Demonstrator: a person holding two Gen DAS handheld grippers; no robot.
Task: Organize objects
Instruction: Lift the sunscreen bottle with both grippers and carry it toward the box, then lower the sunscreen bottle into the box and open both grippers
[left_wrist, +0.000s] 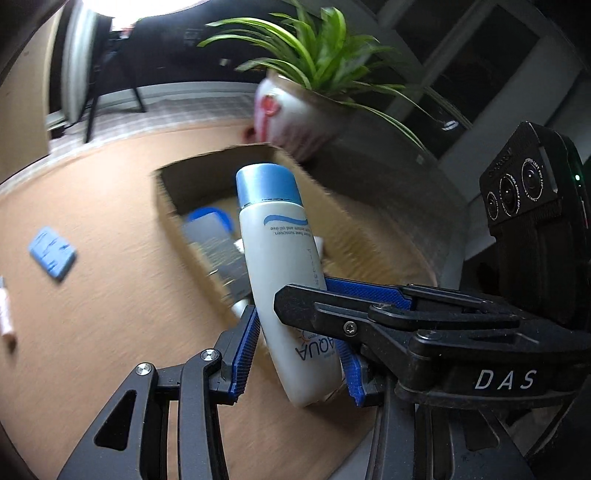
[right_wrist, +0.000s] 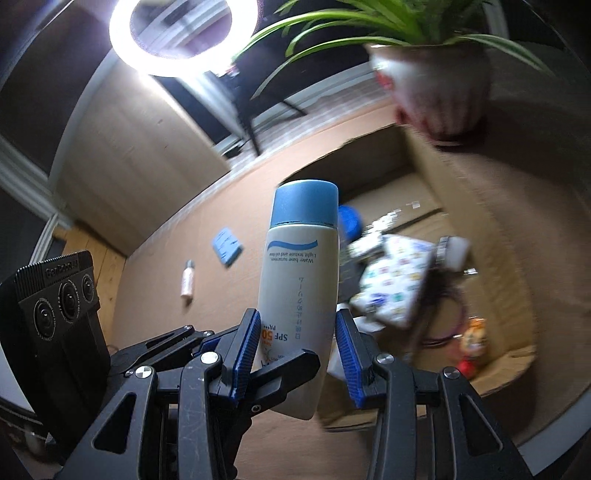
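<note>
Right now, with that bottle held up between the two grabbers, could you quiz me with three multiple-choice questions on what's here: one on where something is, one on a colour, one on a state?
1. Where does the small blue packet lie?
A. on the brown table, outside the box
B. inside the cardboard box
C. in the plant pot

2. What colour is the cap of the bottle?
A. red
B. blue
C. green

3. How is the bottle held?
A. lying loose on the table
B. by one gripper only
C. by both grippers at once

Answers:
1 A: it sits on bare tabletop beside a small tube, left of the cardboard box.
2 B: the cap is blue over a white body.
3 C: the left gripper and right gripper each have blue pads against the bottle's lower part, lifted off the table.
</note>
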